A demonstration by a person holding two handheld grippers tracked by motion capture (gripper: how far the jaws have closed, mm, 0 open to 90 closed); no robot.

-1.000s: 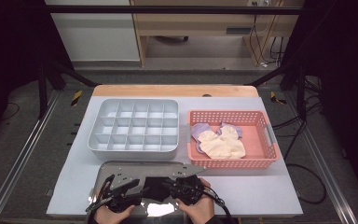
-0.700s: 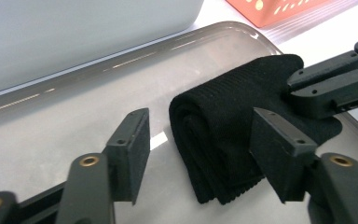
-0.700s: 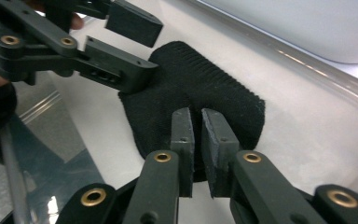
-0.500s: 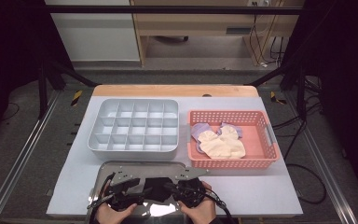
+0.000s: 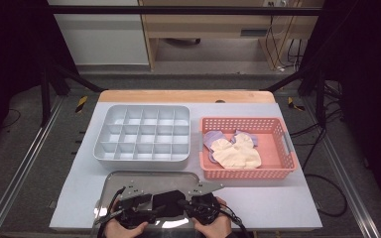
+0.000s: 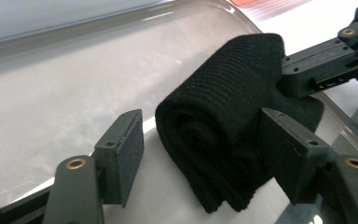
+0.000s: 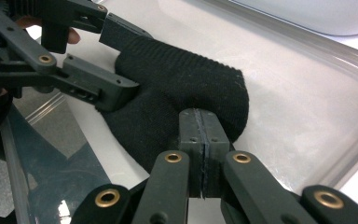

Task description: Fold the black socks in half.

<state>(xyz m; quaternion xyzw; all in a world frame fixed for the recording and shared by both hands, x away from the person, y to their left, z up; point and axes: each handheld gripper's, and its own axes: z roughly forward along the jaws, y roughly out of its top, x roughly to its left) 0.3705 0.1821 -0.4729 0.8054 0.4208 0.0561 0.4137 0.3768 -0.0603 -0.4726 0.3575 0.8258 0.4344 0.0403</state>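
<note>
A rolled black sock (image 5: pixel 166 202) lies on a shiny steel tray (image 5: pixel 149 175) at the table's near edge. My left gripper (image 6: pixel 200 140) is open, with its jaws on either side of the roll (image 6: pixel 223 121); it appears in the high view (image 5: pixel 138 204) left of the sock. My right gripper (image 7: pixel 200 135) is shut, pinching the sock's edge (image 7: pixel 182 88) at the other end, and sits right of the sock (image 5: pixel 194 203) in the high view. The left gripper (image 7: pixel 121 60) is also seen from the right gripper view, straddling the far end.
A grey compartment tray (image 5: pixel 141 134) stands behind the steel tray. To its right, a pink basket (image 5: pixel 278 148) holds cream (image 5: pixel 235 153) and purple (image 5: pixel 212 139) socks. Hands hold both grippers at the table's front edge.
Both grippers have closed in slightly on the sock and settled a little nearer the front edge. The sock stays on the steel tray.
</note>
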